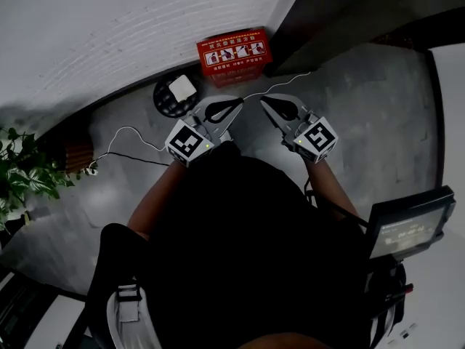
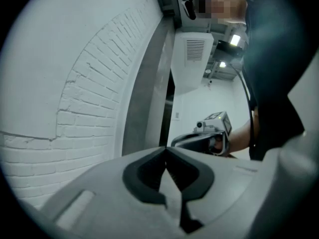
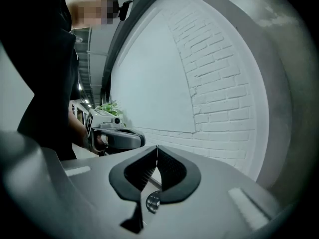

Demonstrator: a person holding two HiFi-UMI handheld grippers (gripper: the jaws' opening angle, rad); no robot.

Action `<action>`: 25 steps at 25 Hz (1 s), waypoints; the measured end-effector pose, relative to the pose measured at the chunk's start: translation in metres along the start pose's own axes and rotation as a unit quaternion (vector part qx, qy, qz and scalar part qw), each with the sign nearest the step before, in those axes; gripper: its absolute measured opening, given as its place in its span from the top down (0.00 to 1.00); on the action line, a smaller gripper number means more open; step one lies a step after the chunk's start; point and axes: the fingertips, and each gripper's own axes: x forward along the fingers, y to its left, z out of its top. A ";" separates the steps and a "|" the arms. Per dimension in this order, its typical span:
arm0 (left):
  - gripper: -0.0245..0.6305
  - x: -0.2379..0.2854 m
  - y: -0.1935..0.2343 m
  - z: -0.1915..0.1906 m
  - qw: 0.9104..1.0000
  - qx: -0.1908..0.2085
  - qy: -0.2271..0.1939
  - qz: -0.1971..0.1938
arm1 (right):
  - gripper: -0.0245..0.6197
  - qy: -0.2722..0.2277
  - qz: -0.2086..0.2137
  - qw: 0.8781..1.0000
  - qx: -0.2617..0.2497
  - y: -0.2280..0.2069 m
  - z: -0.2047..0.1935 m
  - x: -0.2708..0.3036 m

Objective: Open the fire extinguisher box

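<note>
Grey floor point(image 1: 378, 100) meets a white brick wall point(image 1: 94, 27). The red fire extinguisher box point(image 1: 234, 51) stands at the foot of that wall. A white pictured label shows on the face turned towards the head camera. The box lies ahead of both sets of fingers, beyond their tips and clear of them, with no contact.

The left gripper point(image 1: 237, 103) and right gripper point(image 1: 264, 102) are held side by side, tips angled towards each other and near but apart. Each gripper view shows its own fingers pressed together at the tips with nothing between them. The left fingers point(image 2: 144, 171) point along the brick wall, with the other gripper in sight beyond them.

A round black object point(image 1: 173, 97) carrying a white block sits on the floor just left of the left fingers. A thin white cable point(image 1: 290, 80) runs across the floor past the tips of both grippers. A potted plant point(image 1: 23, 169) stands well off to the left. A dark screen point(image 1: 408, 227) sits behind and right of the right fingers.
</note>
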 end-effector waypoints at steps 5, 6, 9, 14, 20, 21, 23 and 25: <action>0.96 0.006 0.048 0.005 1.000 -0.008 -0.001 0.024 | 0.95 0.019 0.021 1.000 0.005 -0.033 0.005 0.036; 0.96 0.007 0.056 0.006 0.999 -0.009 -0.001 0.030 | 0.95 0.021 0.026 0.999 0.004 -0.038 0.007 0.042; 0.96 0.012 0.073 0.009 0.999 -0.010 0.001 0.052 | 0.95 0.029 0.046 0.999 -0.001 -0.056 0.011 0.053; 0.96 0.034 0.100 0.000 0.994 -0.020 0.006 0.107 | 0.95 0.037 0.083 0.996 -0.003 -0.104 0.005 0.064; 0.96 0.066 0.108 -0.002 0.983 -0.024 0.017 0.179 | 0.95 0.023 0.120 0.992 0.029 -0.150 0.007 0.068; 0.96 0.074 0.111 -0.006 0.981 -0.025 0.023 0.189 | 0.95 0.021 0.126 0.991 0.040 -0.161 0.002 0.070; 0.96 0.088 0.121 -0.022 0.977 -0.029 0.038 0.209 | 0.95 0.020 0.129 0.988 0.076 -0.188 -0.016 0.077; 0.96 0.100 0.129 -0.040 0.972 -0.038 0.048 0.228 | 0.95 0.030 0.121 0.987 0.103 -0.213 -0.039 0.082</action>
